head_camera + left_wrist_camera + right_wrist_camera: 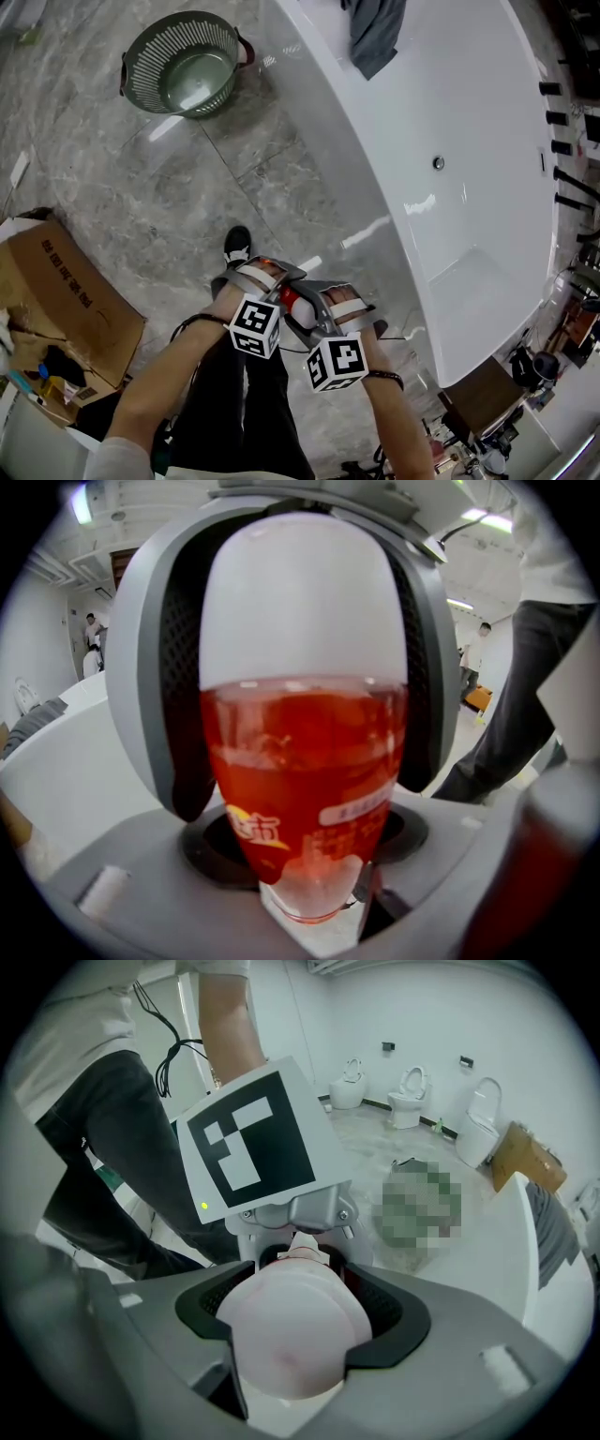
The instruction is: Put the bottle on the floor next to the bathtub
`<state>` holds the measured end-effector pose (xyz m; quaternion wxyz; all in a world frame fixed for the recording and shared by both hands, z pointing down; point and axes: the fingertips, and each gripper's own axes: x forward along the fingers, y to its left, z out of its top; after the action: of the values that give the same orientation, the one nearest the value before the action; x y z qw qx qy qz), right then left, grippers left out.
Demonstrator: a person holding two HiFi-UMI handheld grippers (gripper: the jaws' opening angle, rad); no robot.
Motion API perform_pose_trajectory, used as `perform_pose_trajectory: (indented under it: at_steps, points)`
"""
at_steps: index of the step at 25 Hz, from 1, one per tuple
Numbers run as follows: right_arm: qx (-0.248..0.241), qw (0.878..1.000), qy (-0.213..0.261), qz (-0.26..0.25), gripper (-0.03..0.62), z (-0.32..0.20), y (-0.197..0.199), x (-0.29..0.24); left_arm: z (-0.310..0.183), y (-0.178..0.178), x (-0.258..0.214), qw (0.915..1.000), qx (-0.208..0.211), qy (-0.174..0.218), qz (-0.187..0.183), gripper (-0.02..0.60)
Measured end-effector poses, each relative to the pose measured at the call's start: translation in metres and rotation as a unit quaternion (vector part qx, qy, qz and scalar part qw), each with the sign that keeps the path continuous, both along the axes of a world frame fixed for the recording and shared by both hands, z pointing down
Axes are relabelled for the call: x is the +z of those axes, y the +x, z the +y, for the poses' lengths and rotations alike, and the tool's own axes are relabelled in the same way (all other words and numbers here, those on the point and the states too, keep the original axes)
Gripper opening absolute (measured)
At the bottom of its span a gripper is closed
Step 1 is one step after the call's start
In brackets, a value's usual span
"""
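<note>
One bottle (291, 300), axis from left gripper (265, 279) to right gripper (328, 305), both fingers (403, 1321) pinching it

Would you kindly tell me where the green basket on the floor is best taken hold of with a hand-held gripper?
Take the green basket by the dark handle on its bathtub side, coming down from above. The basket stands upright with its mouth open upward. The handle sticks out clear of the slotted wall, so the jaws could probably close across it.
</note>
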<state>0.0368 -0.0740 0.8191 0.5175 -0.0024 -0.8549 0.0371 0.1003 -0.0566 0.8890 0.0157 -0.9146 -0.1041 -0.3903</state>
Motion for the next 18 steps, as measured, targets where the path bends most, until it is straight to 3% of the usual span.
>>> perform_pose_trajectory:
  at_steps: [7,11,18]
  points:
    - [0.038,0.999,-0.007,-0.016,0.293,-0.013,-0.002,-0.002,-0.012,-0.004,0.0,0.9999,0.001,0.011,-0.002,0.336]
    - [0.025,1.0,-0.006,-0.005,0.295,-0.013,-0.006,0.001,-0.014,-0.008,0.004,0.9996,0.01,0.025,-0.009,0.336]
    - [0.02,1.0,0.006,0.012,0.291,-0.008,-0.011,0.006,-0.011,-0.014,0.003,0.9998,-0.015,0.013,0.003,0.339]
